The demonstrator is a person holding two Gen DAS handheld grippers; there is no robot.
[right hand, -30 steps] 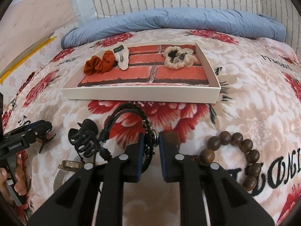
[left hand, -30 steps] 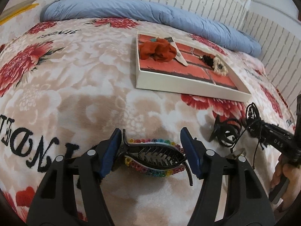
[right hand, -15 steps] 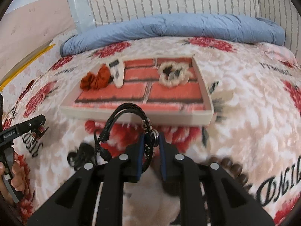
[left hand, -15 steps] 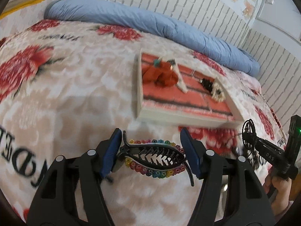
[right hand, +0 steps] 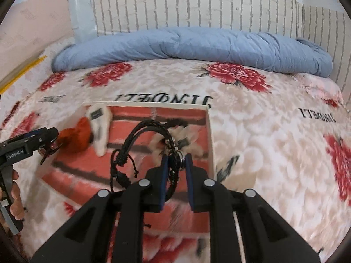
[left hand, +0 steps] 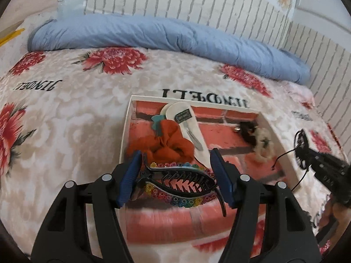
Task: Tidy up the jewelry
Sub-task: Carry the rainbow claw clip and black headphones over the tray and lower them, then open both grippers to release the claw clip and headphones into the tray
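Note:
My left gripper (left hand: 177, 177) is shut on a black hair claw clip (left hand: 179, 182) with rainbow beads and holds it above the near left part of the white tray (left hand: 125, 135) with a red brick-print floor. My right gripper (right hand: 176, 168) is shut on a black braided cord bracelet (right hand: 149, 140) and holds it above the tray's (right hand: 209, 131) right half. In the tray lie an orange scrunchie (left hand: 166, 142), a white hair clip (left hand: 188, 127) and a cream fluffy scrunchie (left hand: 263, 144).
The tray rests on a floral blanket (left hand: 65, 131) covering a bed. A rolled blue duvet (right hand: 197, 48) lies along the far edge by the white brick wall. The other gripper shows at each view's edge: the right one (left hand: 311, 160) and the left one (right hand: 47, 140).
Both grippers have risen from the blanket and moved forward over the tray, each carrying its item. The items left on the blanket have dropped out of view.

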